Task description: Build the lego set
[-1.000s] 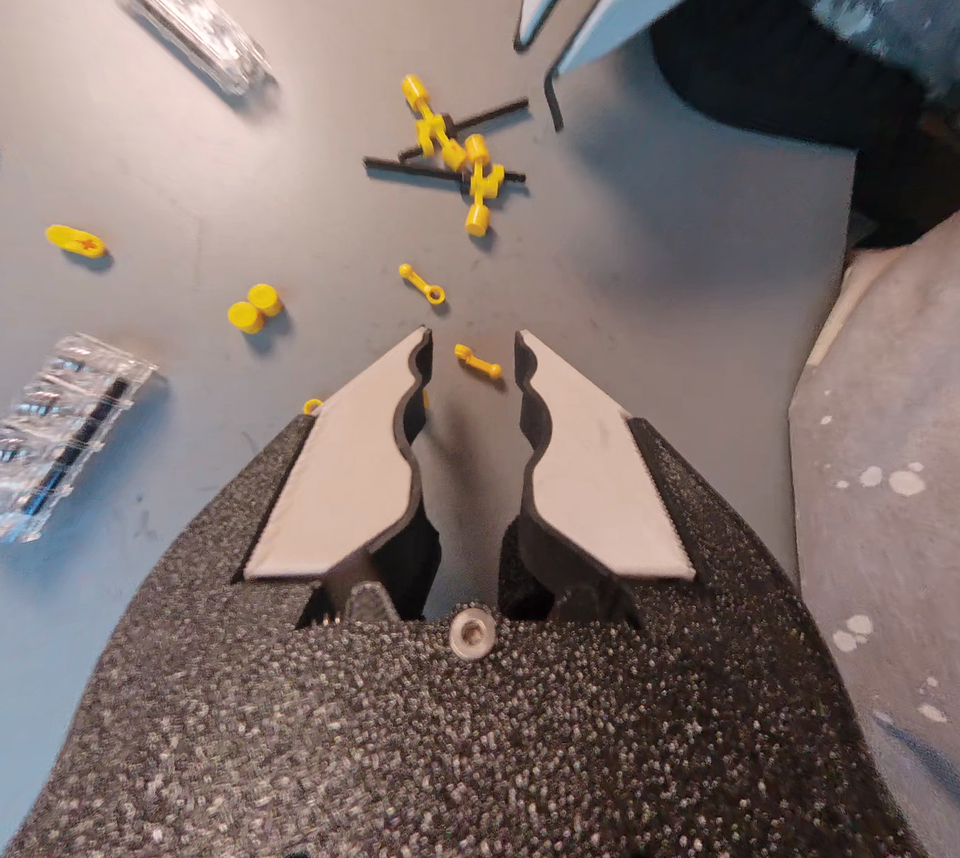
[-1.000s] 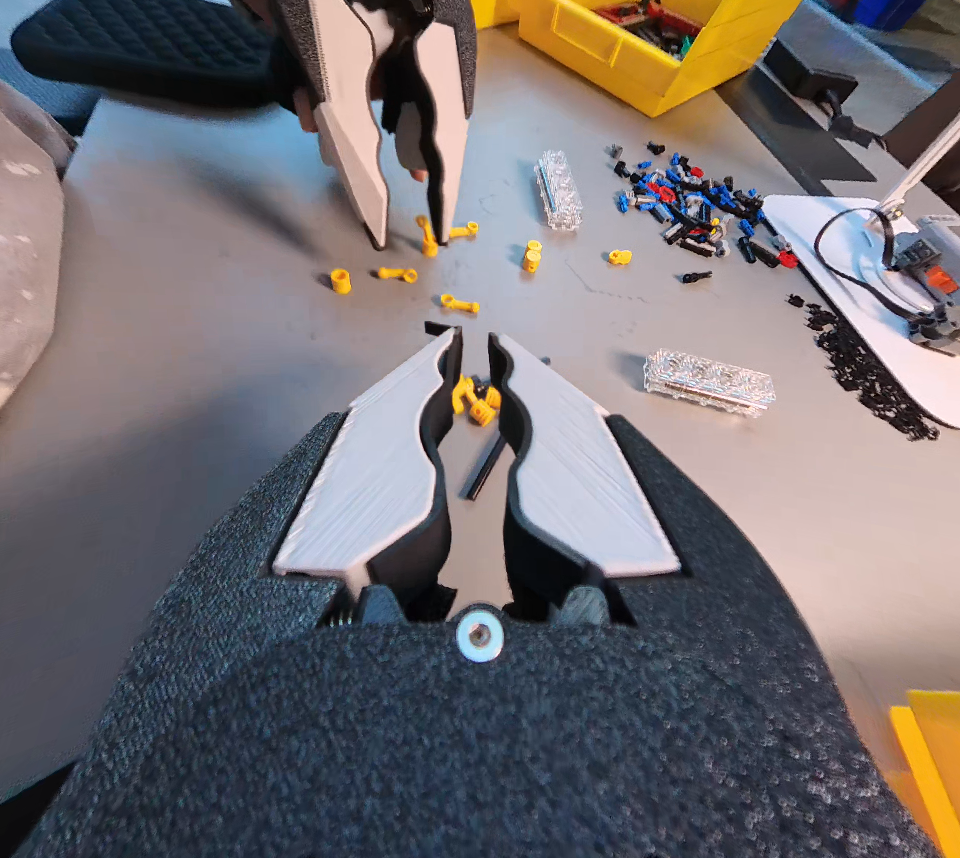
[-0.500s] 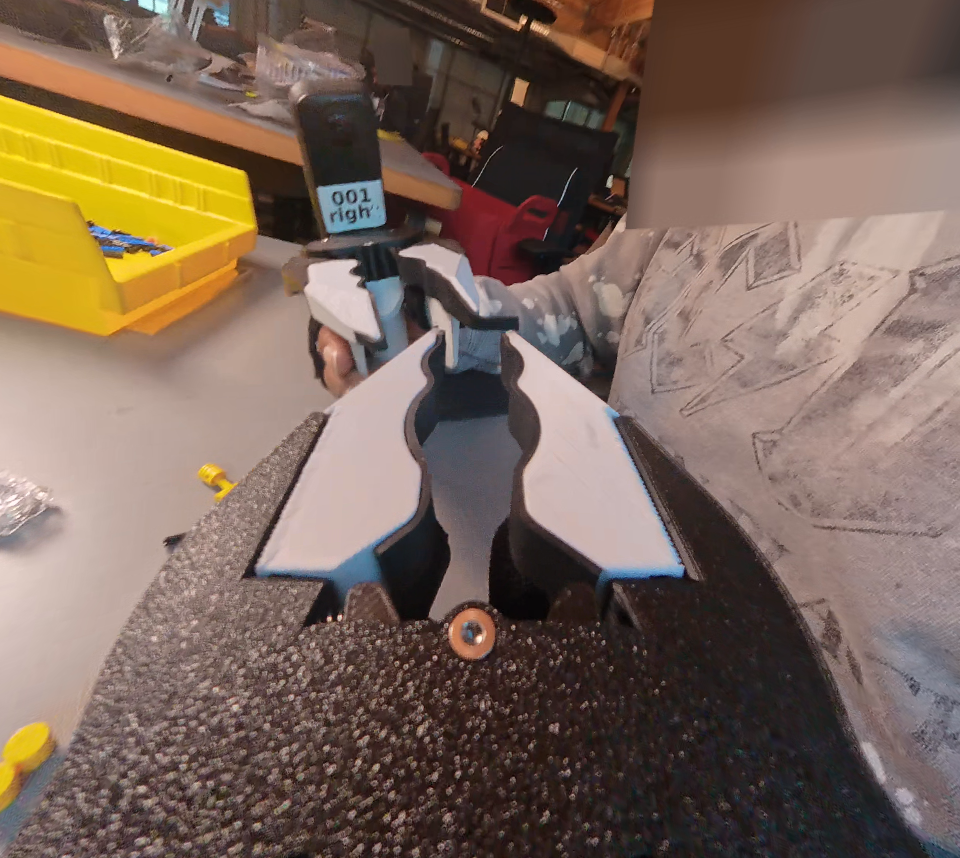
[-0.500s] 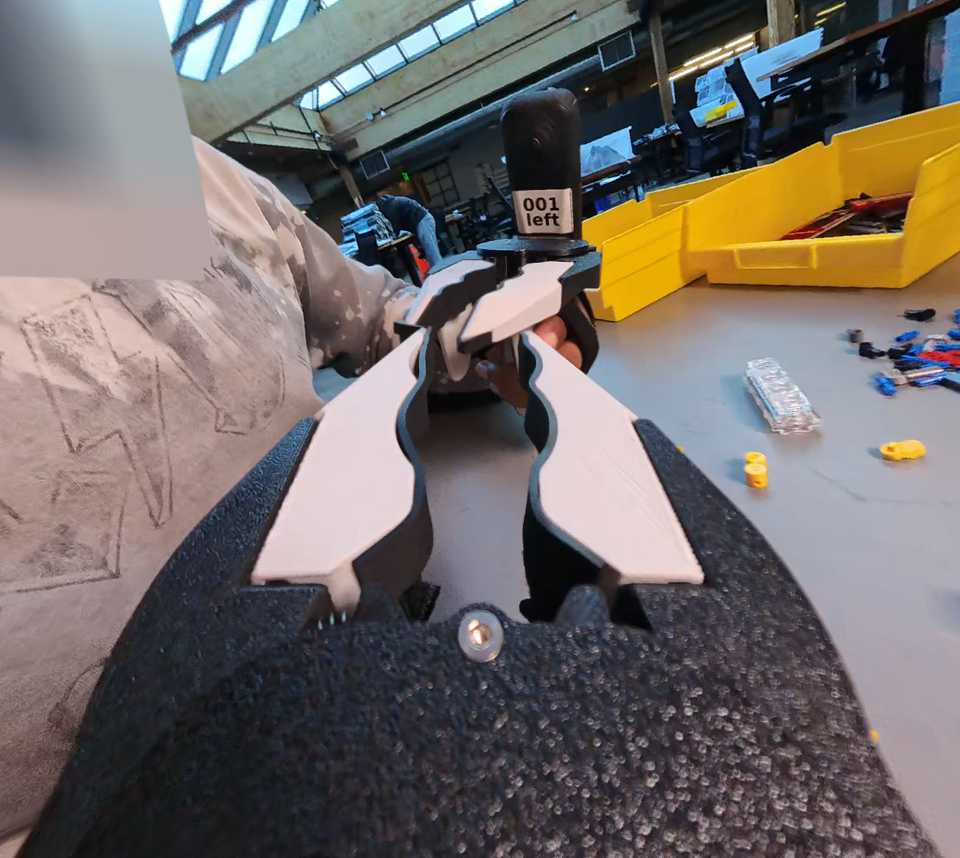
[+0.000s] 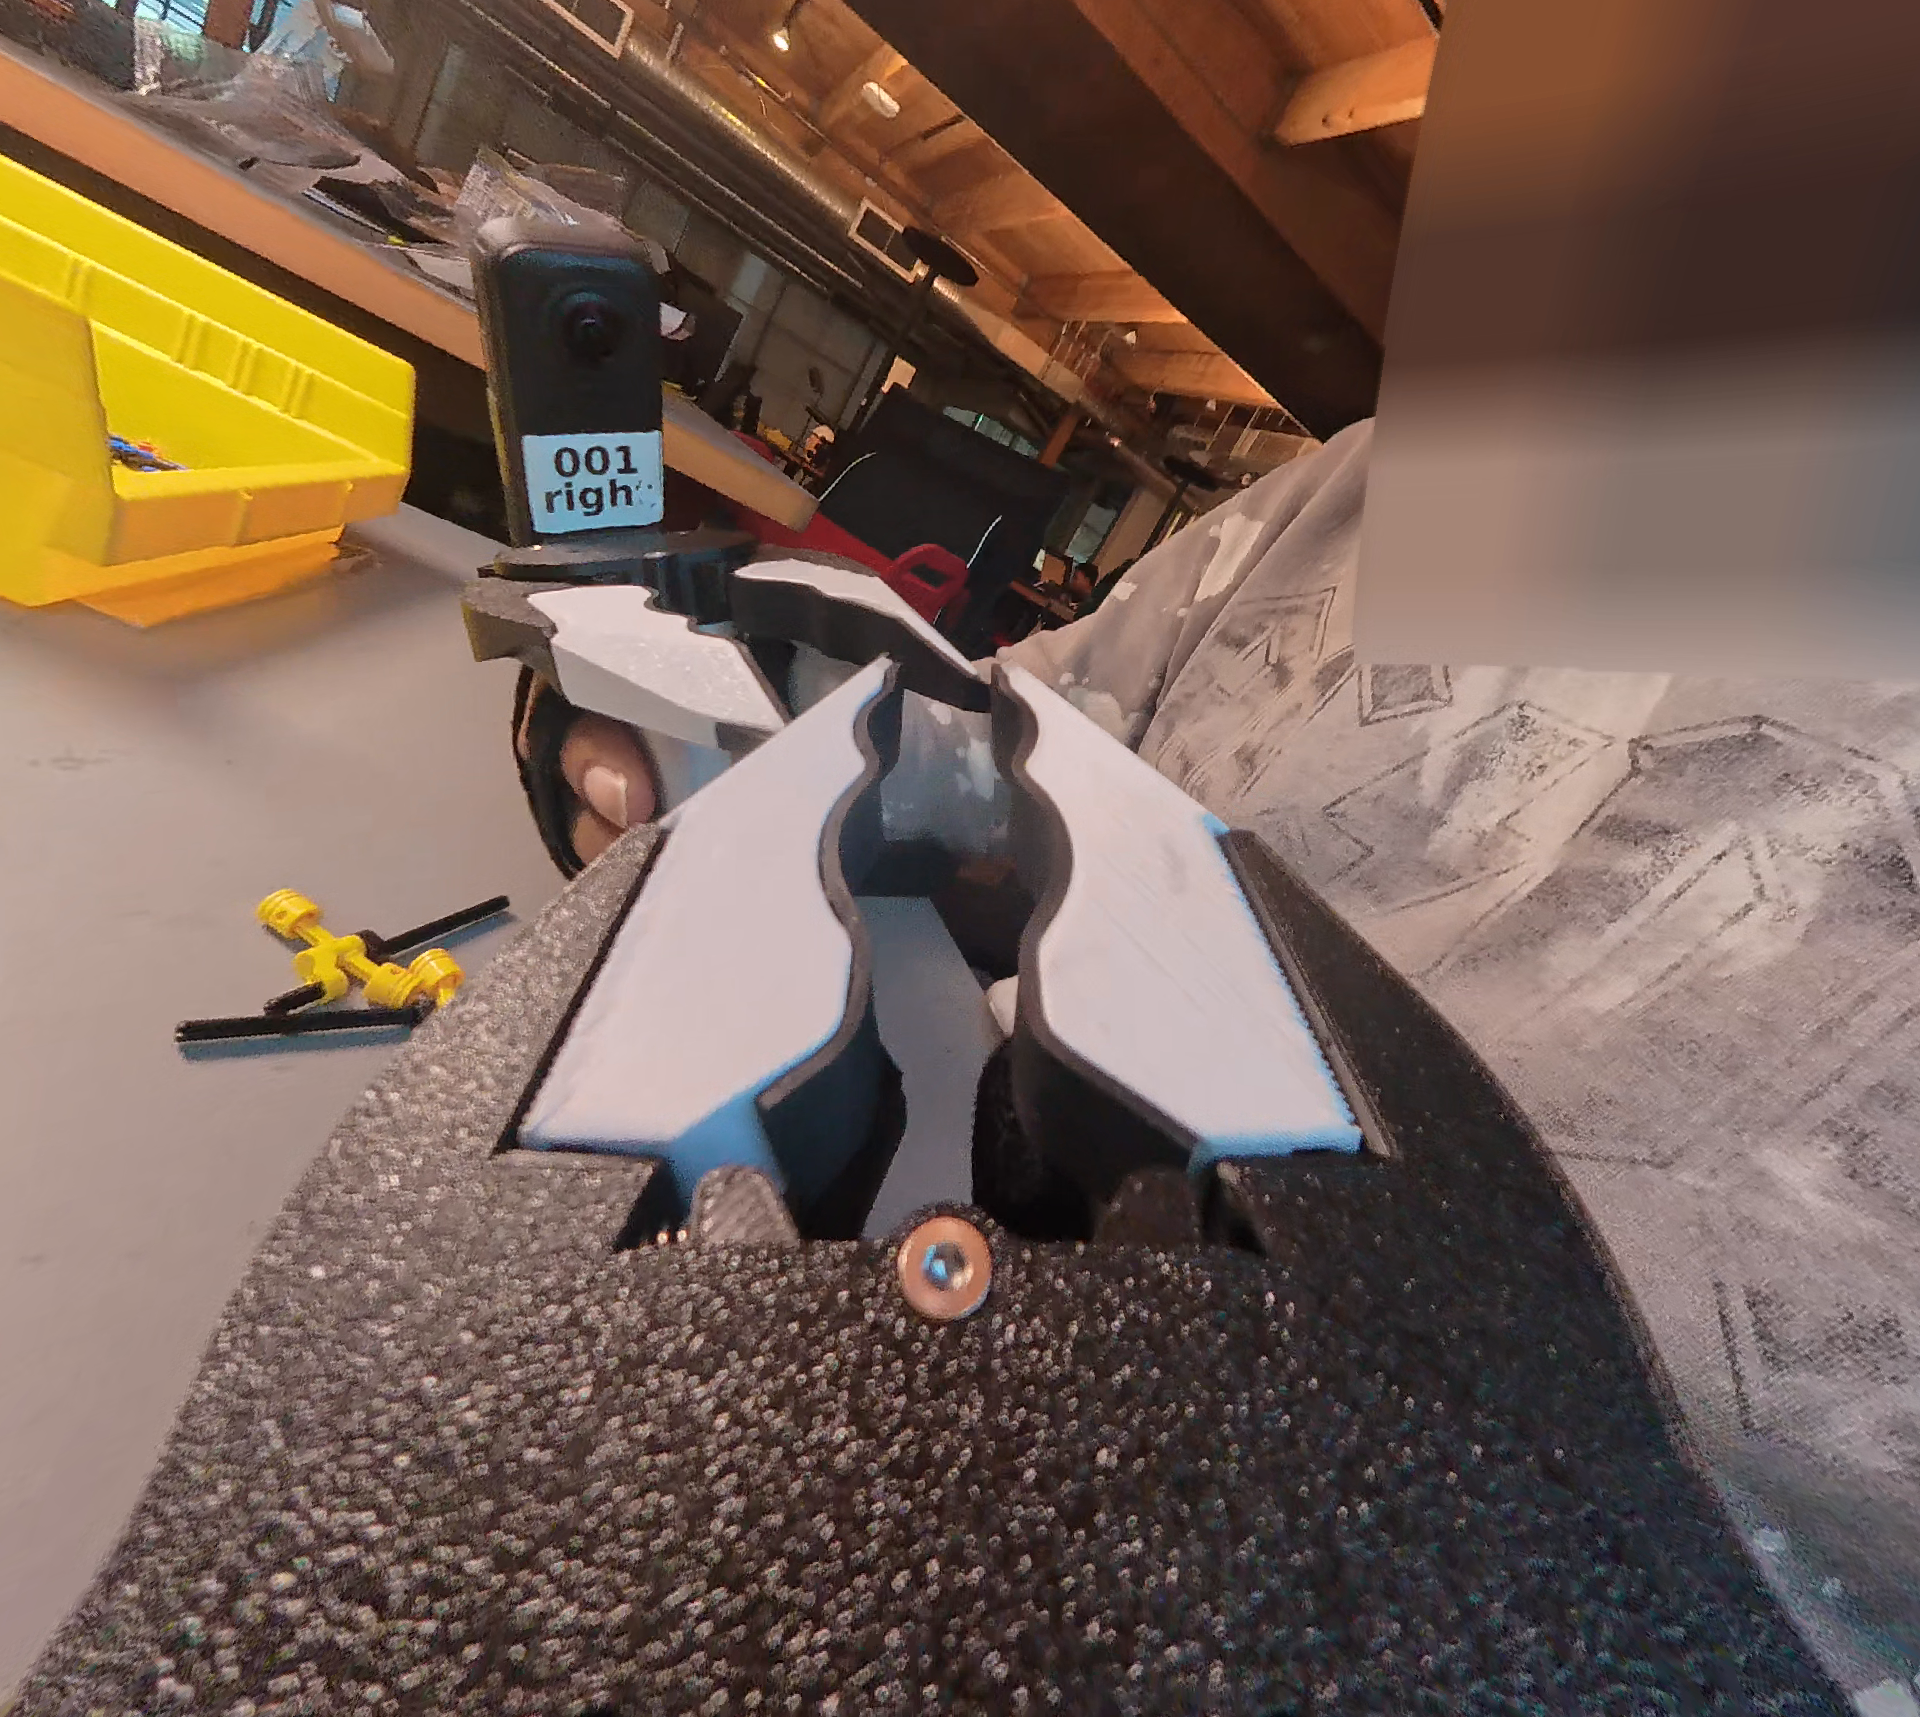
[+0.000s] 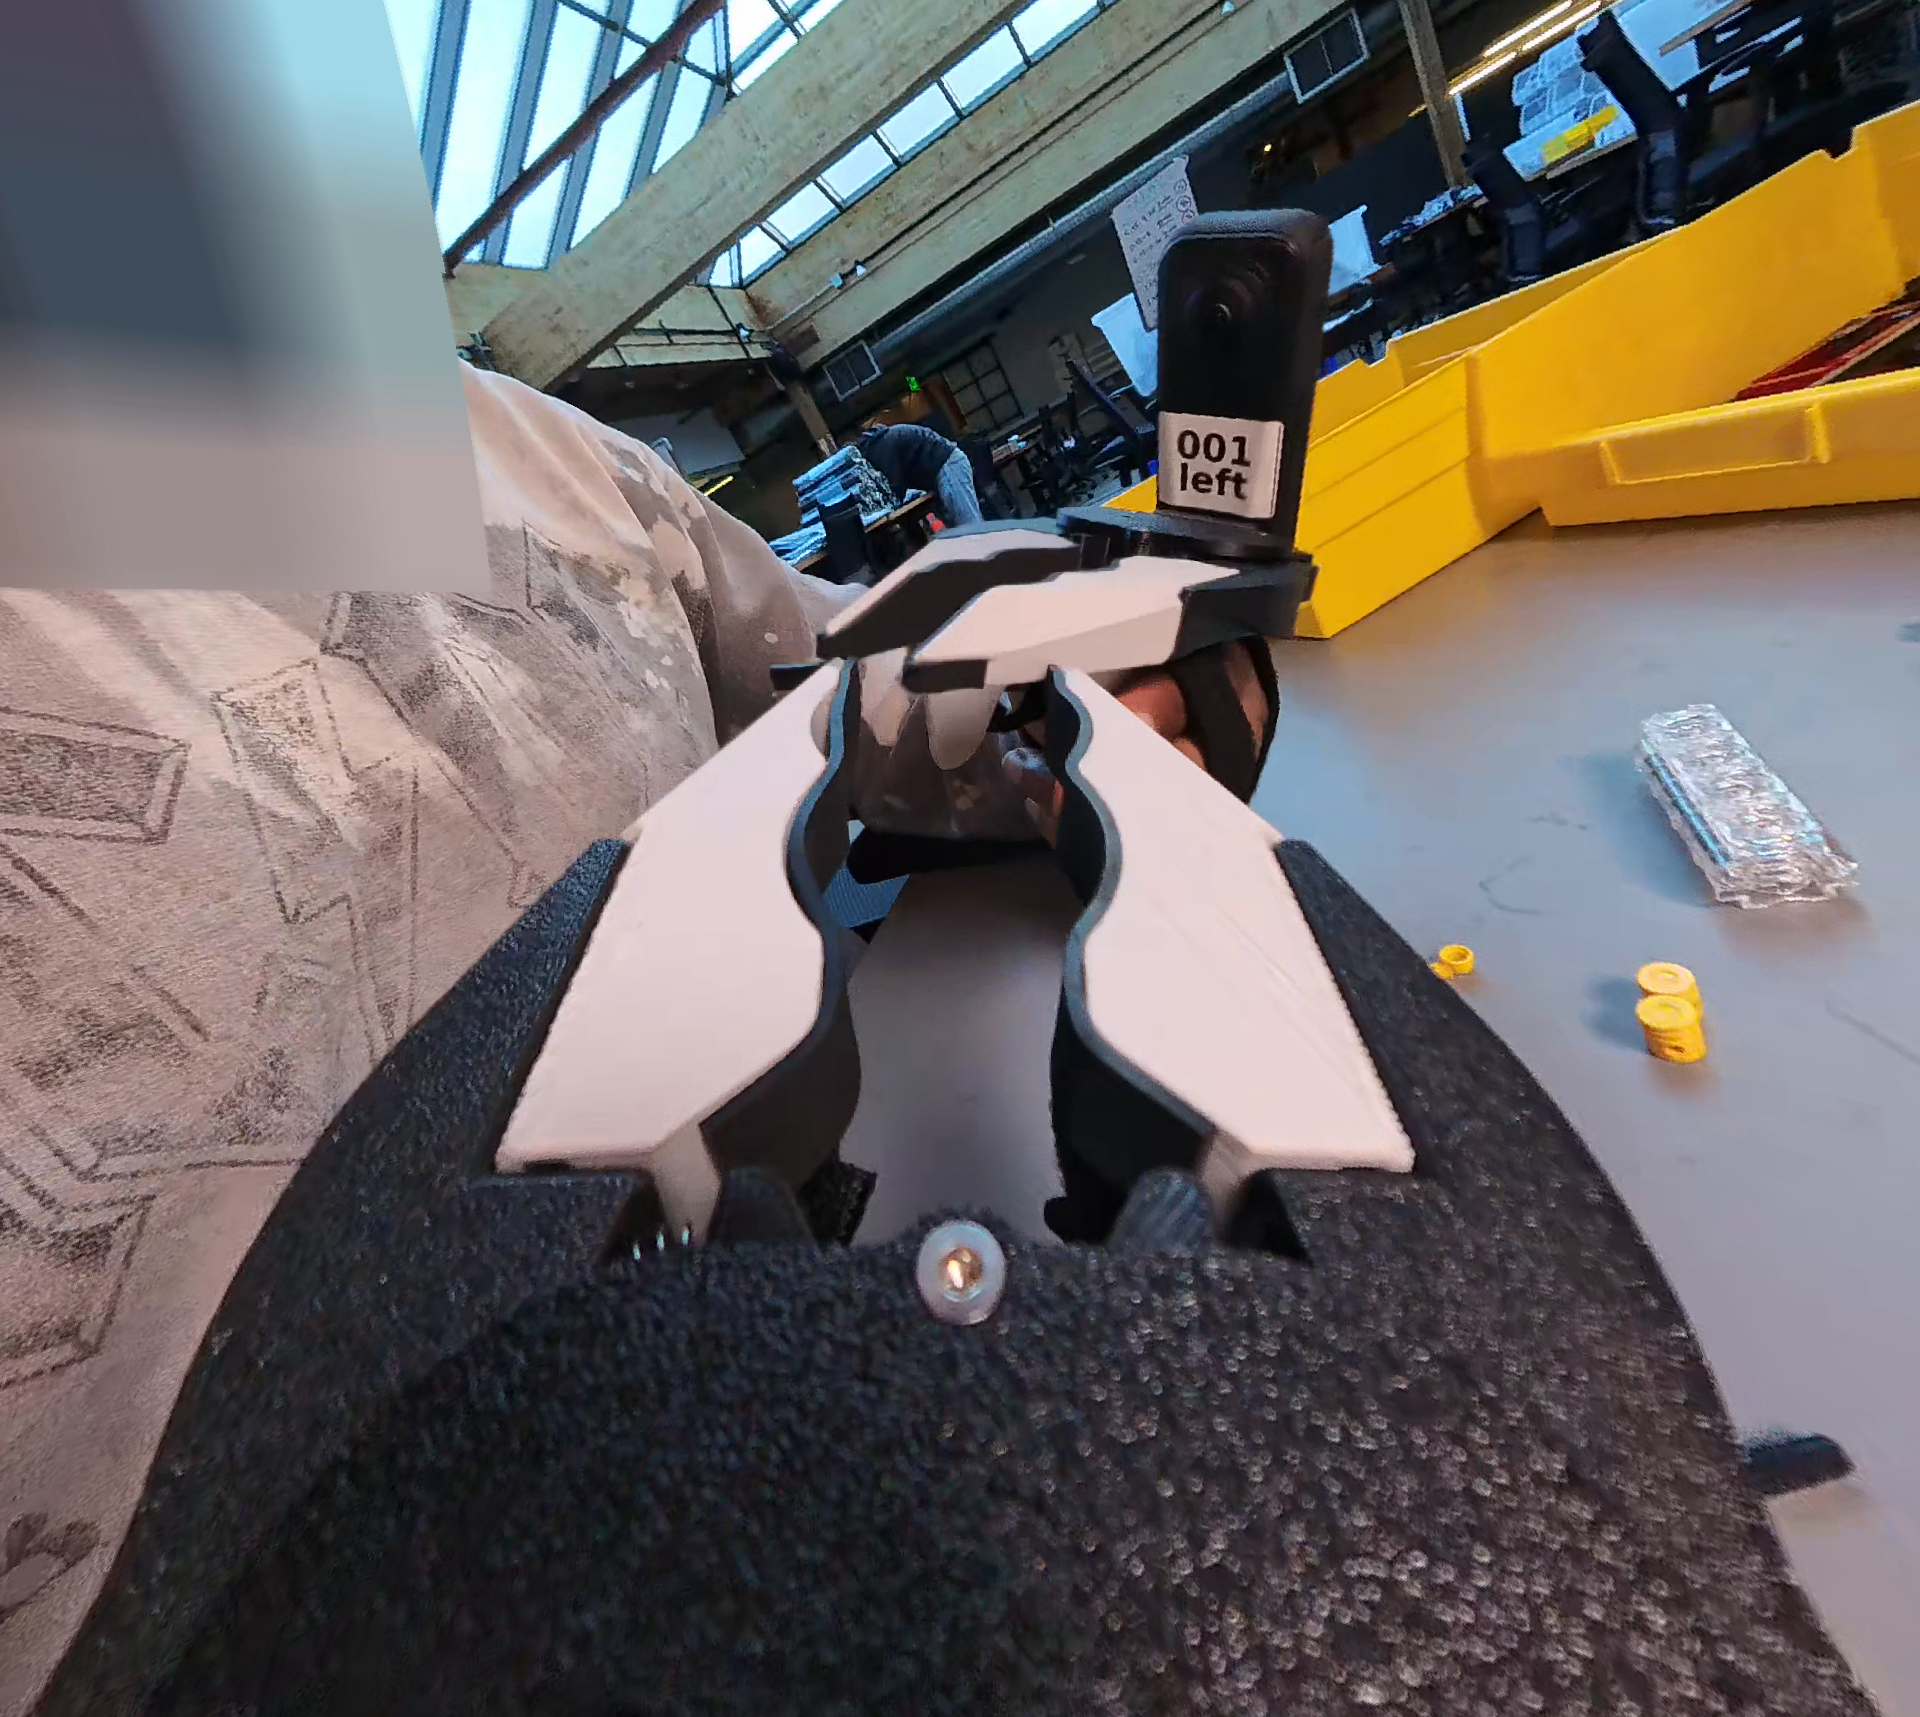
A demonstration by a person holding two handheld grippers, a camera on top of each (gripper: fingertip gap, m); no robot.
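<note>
Across from the left gripper (image 5: 940, 680), held level with its fingers parted and empty, the right gripper (image 5: 831, 680) points back. Yellow connector pieces (image 5: 358, 955) lie on the grey table (image 5: 208, 784).

Right wrist view: right gripper (image 6: 951, 685) level, parted, empty, facing the left gripper (image 6: 873, 659); yellow bushes (image 6: 1670, 1011) rest nearby.

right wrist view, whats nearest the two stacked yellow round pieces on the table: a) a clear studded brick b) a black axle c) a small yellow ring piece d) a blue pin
c: the small yellow ring piece lies just left of the two stacked yellow round pieces on the grey table; the clear studded brick lies farther back.
</note>
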